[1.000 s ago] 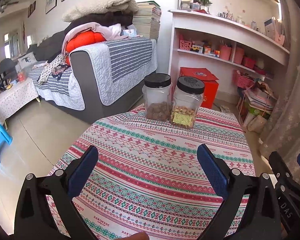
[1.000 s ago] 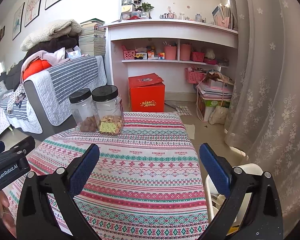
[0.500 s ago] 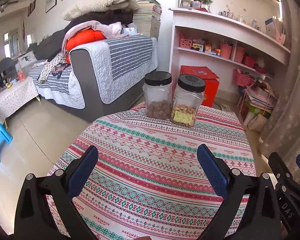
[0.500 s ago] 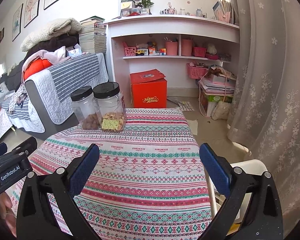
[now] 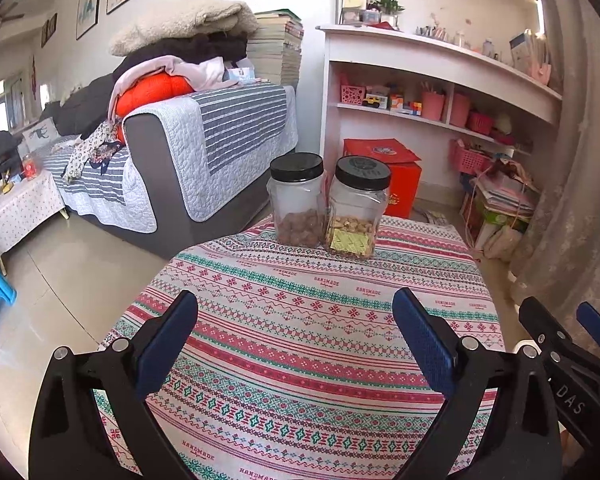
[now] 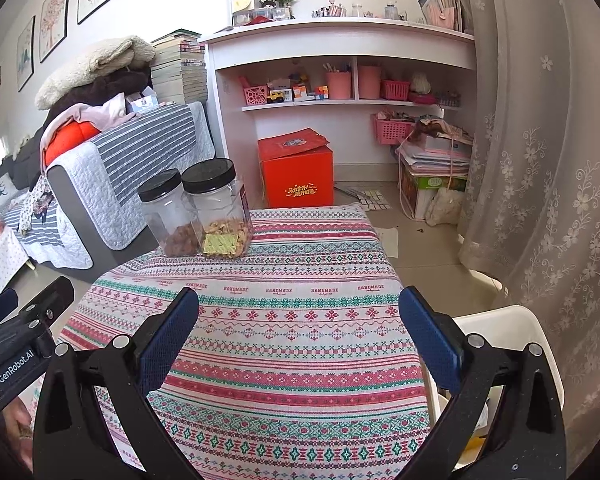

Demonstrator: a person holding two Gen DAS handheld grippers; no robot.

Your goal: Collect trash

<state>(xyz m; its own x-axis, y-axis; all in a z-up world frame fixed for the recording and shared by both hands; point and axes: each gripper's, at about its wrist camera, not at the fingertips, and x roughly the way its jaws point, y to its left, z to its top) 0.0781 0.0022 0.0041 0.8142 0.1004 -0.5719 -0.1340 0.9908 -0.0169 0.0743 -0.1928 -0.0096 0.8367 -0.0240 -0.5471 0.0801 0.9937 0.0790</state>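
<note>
My left gripper (image 5: 296,308) is open and empty above a table with a patterned red, green and white cloth (image 5: 320,320). My right gripper (image 6: 298,308) is open and empty over the same cloth (image 6: 300,280), to the right of the left one. A white bin (image 6: 504,332) stands on the floor at the table's right side, with something pale and yellow inside it. No loose trash shows on the cloth. The right gripper's body shows in the left wrist view (image 5: 572,360); the left gripper's body shows in the right wrist view (image 6: 20,340).
Two clear jars with black lids stand at the table's far edge: one with brown bits (image 5: 298,200) and one with pale nuts (image 5: 358,208). A grey sofa (image 5: 188,152), a white shelf unit (image 6: 340,80), a red box (image 6: 296,172) and a lace curtain (image 6: 540,160) surround the table.
Both grippers have risen or tilted slightly; the jars sit a little lower and nearer in view. Both stay open and empty.
</note>
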